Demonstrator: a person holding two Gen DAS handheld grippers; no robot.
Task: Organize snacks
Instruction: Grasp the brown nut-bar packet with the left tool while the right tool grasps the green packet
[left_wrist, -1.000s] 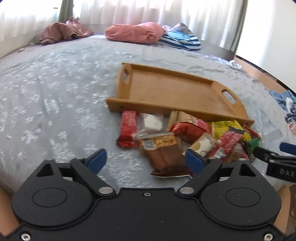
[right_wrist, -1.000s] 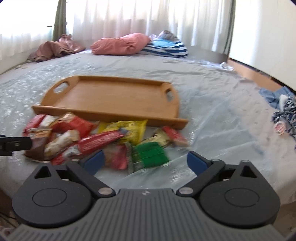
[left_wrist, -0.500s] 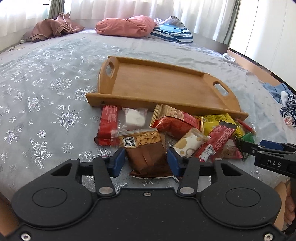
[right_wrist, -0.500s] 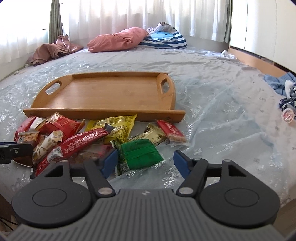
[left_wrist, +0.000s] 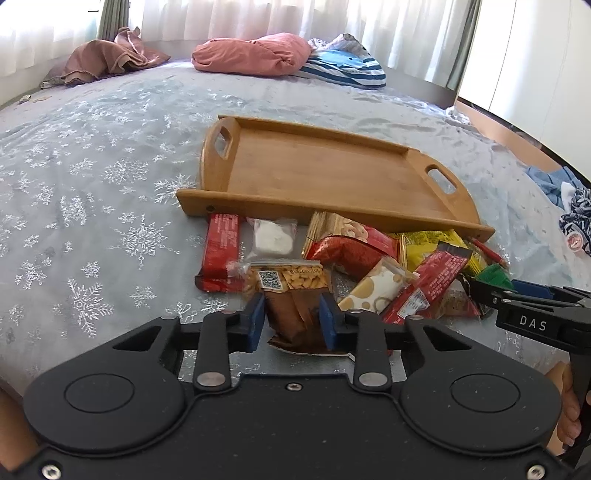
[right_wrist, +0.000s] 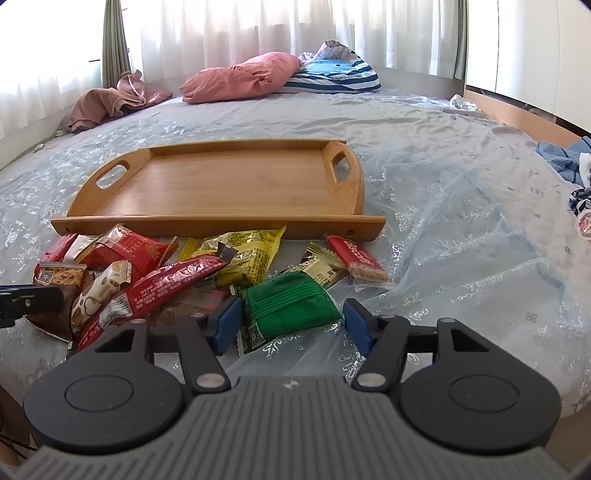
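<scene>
A pile of snack packets lies on the bedspread in front of an empty wooden tray (left_wrist: 332, 216) (right_wrist: 221, 223). My left gripper (left_wrist: 291, 323) is closing, and its blue pads pinch the sides of a brown snack packet (left_wrist: 295, 314) with a clear peanut window. My right gripper (right_wrist: 291, 326) is also closing; a green packet (right_wrist: 291, 304) lies between its pads, which stand at its edges without squeezing it. A long red packet (right_wrist: 159, 288), a yellow packet (right_wrist: 247, 254) and a red biscuit bar (right_wrist: 356, 256) lie close by. The right gripper's fingers (left_wrist: 495, 291) show at the right of the left wrist view.
A pink pillow (right_wrist: 240, 77), a striped cushion (right_wrist: 332, 75) and a brown cloth (right_wrist: 103, 103) lie at the far side of the bed. Blue clothes (right_wrist: 561, 155) sit at the right. A hand (left_wrist: 565, 406) holds the right gripper. The bed's near edge is just below both grippers.
Both grippers' jaws have narrowed. The left pads came in onto the brown packet. The right pads drew in to the green packet's edges, and the right gripper moved slightly closer to the pile.
</scene>
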